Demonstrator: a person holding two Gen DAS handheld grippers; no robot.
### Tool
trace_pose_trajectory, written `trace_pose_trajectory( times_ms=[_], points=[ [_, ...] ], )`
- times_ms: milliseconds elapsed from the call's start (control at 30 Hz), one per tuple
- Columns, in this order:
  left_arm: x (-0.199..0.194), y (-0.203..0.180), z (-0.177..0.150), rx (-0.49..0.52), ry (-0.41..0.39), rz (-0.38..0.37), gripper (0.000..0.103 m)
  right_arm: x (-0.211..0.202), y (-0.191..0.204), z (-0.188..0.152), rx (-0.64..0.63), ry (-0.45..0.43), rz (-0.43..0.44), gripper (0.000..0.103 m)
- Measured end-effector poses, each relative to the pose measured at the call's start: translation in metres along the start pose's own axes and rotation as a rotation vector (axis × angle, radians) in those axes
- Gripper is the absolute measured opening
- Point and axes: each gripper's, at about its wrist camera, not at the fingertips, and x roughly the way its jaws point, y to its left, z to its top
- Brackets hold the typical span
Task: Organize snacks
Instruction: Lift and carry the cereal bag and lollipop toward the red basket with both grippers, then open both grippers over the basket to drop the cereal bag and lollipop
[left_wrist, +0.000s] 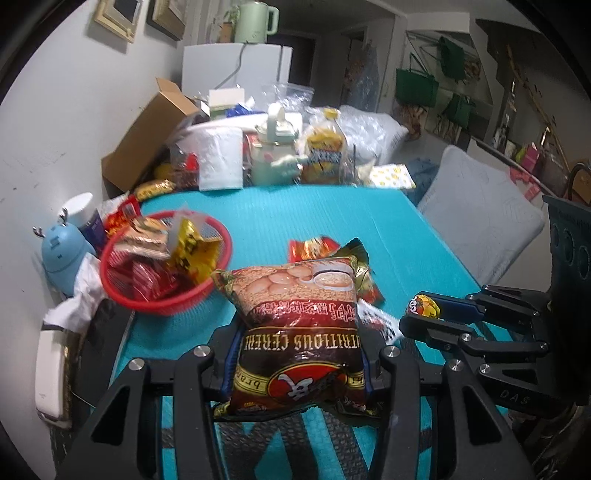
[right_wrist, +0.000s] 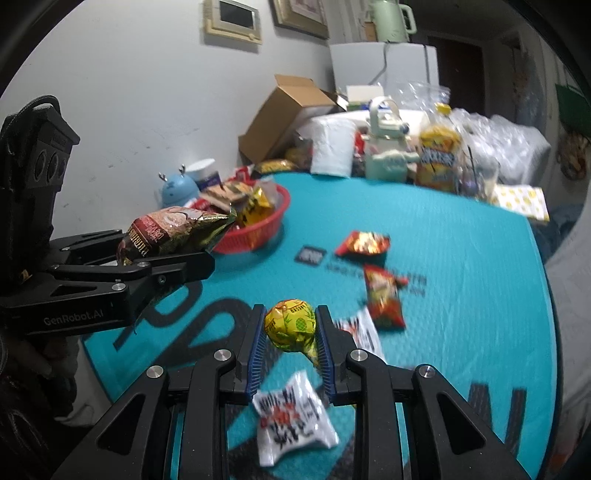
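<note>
My left gripper (left_wrist: 295, 354) is shut on a brown cereal packet (left_wrist: 295, 325) and holds it above the teal mat, right of the red basket (left_wrist: 122, 299) full of snack packets. It also shows in the right wrist view (right_wrist: 207, 240), with the packet (right_wrist: 166, 229) near the basket (right_wrist: 258, 232). My right gripper (right_wrist: 290, 325) is shut on a round yellow wrapped snack (right_wrist: 290, 323), also seen in the left wrist view (left_wrist: 424, 306). Two red packets (right_wrist: 364, 243) (right_wrist: 382, 295) and two white packets (right_wrist: 291, 417) (right_wrist: 364, 332) lie on the mat.
The teal mat (right_wrist: 461, 277) covers the table. At its far edge stand a paper roll (right_wrist: 332, 147), a pale green jug (right_wrist: 388, 147), a yellow snack bag (right_wrist: 437, 155) and a cardboard box (right_wrist: 280, 110). A blue deer-shaped bottle (left_wrist: 61, 254) stands by the wall.
</note>
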Motion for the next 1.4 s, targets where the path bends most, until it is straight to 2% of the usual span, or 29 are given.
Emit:
trace_pose_trajectory(
  times_ms=[367,833,1100,1400],
  points=[
    [-0.004,0.041,0.032,-0.032,-0.069,0.047,0.047,0.022,0.012,0.054,-0.083,-0.037,0.031,0.026],
    [0.004,0.089,0.069,-0.039,-0.126,0.139,0.047,0.073,0.02,0.113,-0.162,-0.027,0.06,0.026],
    [0.023,0.121,0.072,-0.07,-0.091,0.183,0.047,0.116,0.025,0.137,-0.214,0.029,0.046,0.026],
    [0.047,0.152,0.064,-0.135,-0.034,0.197,0.047,0.163,0.04,0.137,-0.247,0.112,0.12,0.026]
  ],
)
